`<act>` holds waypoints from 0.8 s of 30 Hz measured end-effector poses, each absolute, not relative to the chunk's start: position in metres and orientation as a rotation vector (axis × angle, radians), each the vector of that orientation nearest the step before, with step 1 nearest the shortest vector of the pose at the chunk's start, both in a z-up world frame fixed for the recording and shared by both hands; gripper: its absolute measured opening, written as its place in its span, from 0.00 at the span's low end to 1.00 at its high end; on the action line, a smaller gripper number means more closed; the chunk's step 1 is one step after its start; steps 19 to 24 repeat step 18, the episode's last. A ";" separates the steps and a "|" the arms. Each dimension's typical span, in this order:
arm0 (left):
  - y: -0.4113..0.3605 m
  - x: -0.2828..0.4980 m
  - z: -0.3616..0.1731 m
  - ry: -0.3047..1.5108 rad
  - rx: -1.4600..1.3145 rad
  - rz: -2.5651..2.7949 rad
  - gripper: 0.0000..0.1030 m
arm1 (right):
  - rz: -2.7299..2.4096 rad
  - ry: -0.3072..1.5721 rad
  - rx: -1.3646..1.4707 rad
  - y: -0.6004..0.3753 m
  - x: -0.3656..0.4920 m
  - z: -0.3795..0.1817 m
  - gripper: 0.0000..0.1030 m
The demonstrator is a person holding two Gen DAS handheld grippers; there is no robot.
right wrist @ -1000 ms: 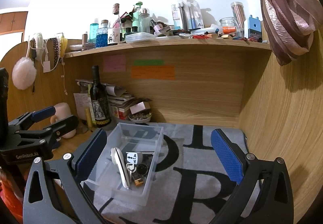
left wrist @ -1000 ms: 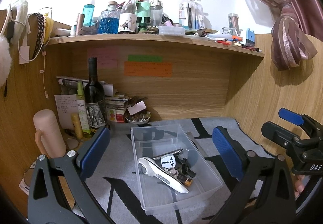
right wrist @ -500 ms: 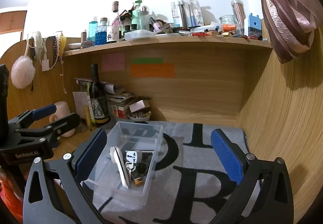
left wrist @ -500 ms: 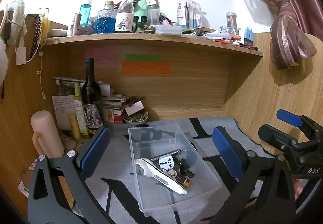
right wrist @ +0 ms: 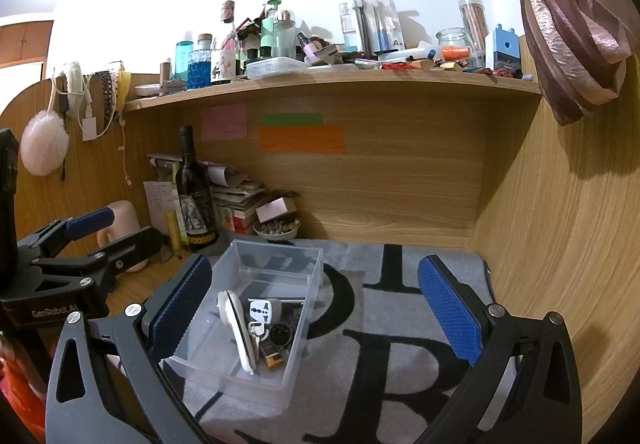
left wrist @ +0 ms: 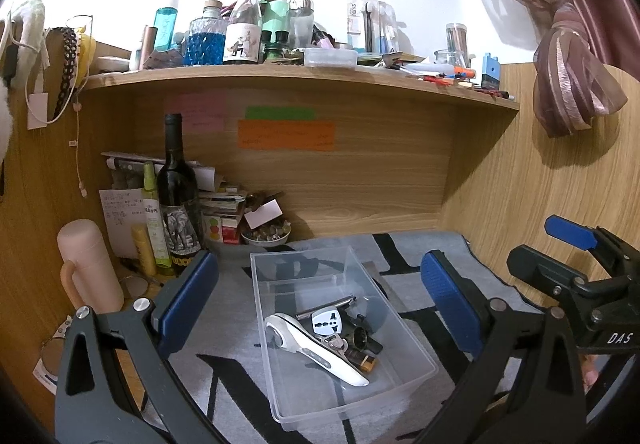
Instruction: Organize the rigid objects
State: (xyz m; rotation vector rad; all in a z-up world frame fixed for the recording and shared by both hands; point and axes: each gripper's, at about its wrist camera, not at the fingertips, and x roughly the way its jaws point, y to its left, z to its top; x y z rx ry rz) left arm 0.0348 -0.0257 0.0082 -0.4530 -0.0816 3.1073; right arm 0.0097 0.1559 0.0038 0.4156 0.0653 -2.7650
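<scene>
Clear bin (left wrist: 340, 328) on grey lettered mat (right wrist: 384, 372), tabletop centre. Inside, heaped together: white-handled cutter (left wrist: 312, 348), white travel adapter (left wrist: 327, 322), metal rod (left wrist: 326, 306), keys, small dark parts. Left tool (left wrist: 320, 300) spread wide, empty, above bin. Right tool (right wrist: 316, 304) likewise wide, empty, bin under its left finger. Wine bottle (left wrist: 178, 196) back left.

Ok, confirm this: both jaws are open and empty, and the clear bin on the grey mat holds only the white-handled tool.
Not only that. The left wrist view shows the clear bin also holding a white plug adapter, keys and small dark items beside the white-handled tool. Both sets of jaws are open and empty.
</scene>
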 end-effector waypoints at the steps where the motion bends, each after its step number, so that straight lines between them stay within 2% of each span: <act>1: -0.025 0.035 0.008 -0.075 -0.449 3.111 1.00 | -2.766 0.066 0.416 0.156 0.010 0.004 1.00; 24: -0.031 0.032 0.005 -0.104 -0.452 3.122 1.00 | -2.765 0.075 0.439 0.147 0.004 0.002 1.00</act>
